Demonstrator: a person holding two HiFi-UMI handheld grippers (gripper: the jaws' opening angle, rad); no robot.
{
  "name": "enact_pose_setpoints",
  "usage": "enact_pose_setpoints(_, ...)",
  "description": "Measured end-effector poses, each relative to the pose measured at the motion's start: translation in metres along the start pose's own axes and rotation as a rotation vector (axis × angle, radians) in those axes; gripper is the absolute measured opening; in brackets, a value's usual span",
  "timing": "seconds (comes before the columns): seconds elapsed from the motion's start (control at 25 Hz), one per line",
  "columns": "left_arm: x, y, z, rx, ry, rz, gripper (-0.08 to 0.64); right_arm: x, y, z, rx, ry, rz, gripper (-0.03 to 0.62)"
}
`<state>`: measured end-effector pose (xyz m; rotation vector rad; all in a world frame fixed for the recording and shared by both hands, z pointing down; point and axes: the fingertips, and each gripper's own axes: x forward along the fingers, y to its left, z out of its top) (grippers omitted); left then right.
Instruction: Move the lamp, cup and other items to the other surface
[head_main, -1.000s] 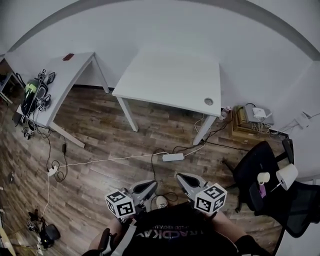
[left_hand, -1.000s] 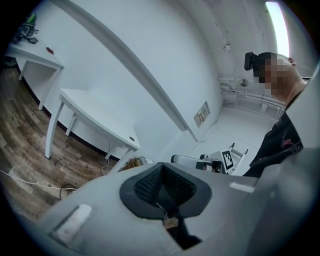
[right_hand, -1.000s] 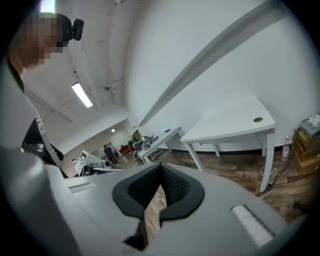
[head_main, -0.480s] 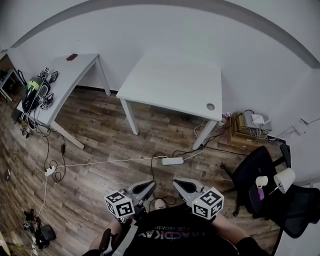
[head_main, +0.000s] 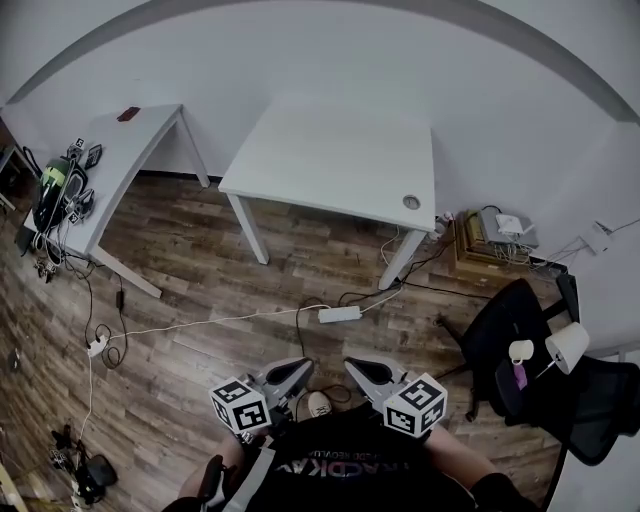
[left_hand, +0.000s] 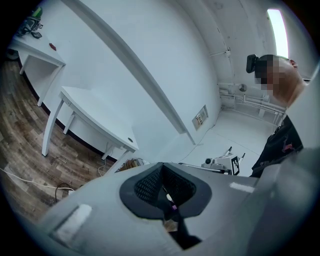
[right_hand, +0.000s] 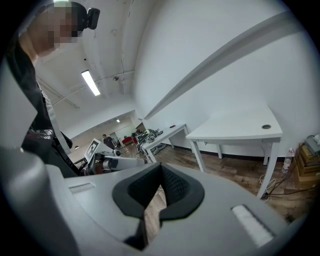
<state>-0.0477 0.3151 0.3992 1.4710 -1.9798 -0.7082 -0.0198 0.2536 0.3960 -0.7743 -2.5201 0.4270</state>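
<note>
Pictured at the right edge of the head view, among black office chairs (head_main: 498, 335): a white-shaded lamp (head_main: 567, 346), a white cup (head_main: 521, 351) just beside it, and a small purple item (head_main: 519, 377) right below the cup; hard to tell what carries them. Across the room, against the wall, a white surface (head_main: 330, 165), bare but for its cable hole (head_main: 411, 202). Consistent, by this judgement, with either of two stages: lamp, cup and purple item waiting by the chairs for a trip to the bare white surface, or already carried off that surface and set down here. No telling which from one moment. Held low and close to the body, left gripper (head_main: 300, 366) and right gripper (head_main: 353, 364), fingers of each pressed together with nothing clamped, both well apart from lamp and cup alike. As for containers: cup too small here to show any contents; brown box (head_main: 480, 250) by the wall, right of the white surface, topped or filled with white devices (head_main: 508, 226) and cables, which of the two unclear. On a second surface (head_main: 120, 160) at far left, a heap of black-and-green gear (head_main: 55, 190) with dangling cords, plus a small red thing (head_main: 128, 114); on the wooden floor (head_main: 200, 270), a white power strip (head_main: 340, 314) and loose leads.
</note>
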Motion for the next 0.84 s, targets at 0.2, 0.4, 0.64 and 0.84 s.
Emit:
enact_pose_setpoints(0.2,0.005,-0.001,-0.007,0.006,-0.004,-0.017,0.003,-0.004,-0.002,-0.003,-0.001,-0.005,0.0,0.005)
enact_pose_setpoints(0.4,0.006,0.0,-0.006,0.004,-0.007,-0.015,0.004,-0.007,-0.004,-0.002,0.006,-0.013,-0.007,0.005)
enact_pose_setpoints(0.64,0.008,-0.006,-0.006,0.008,0.005,-0.022,0.003,-0.01,-0.003,-0.001,0.005,-0.021,-0.01,0.005)
enact_pose_setpoints(0.84,0.01,-0.009,-0.01,0.013,0.011,-0.022,0.003,-0.017,-0.007,-0.004,0.011,-0.03,-0.018,0.005)
